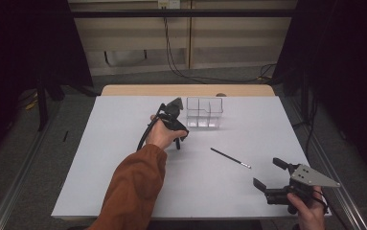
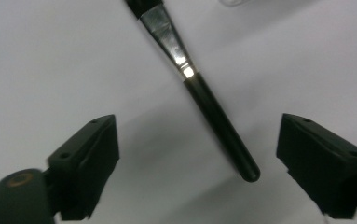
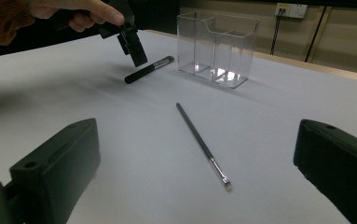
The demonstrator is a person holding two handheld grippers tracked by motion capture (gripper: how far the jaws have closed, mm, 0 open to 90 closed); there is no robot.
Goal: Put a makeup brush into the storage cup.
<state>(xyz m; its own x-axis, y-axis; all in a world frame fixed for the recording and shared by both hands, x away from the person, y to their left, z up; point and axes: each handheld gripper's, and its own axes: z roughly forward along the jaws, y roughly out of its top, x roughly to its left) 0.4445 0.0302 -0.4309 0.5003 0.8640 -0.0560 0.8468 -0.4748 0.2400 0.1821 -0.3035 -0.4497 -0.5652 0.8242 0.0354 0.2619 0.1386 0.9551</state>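
Observation:
A thick black brush with a silver ferrule lies on the white table, its handle end between the jaws of my left gripper. The jaws stand wide on either side without touching it, so this gripper is open. In the right gripper view the same brush lies left of a clear divided organizer, with the left gripper hanging just above it. A thin black brush lies at mid-table. My right gripper rests open and empty near the front right corner, facing the thin brush.
The clear organizer stands at the back middle of the white table, just right of my left hand. A wooden strip runs along the far edge. Dark floor and cables lie beyond the table.

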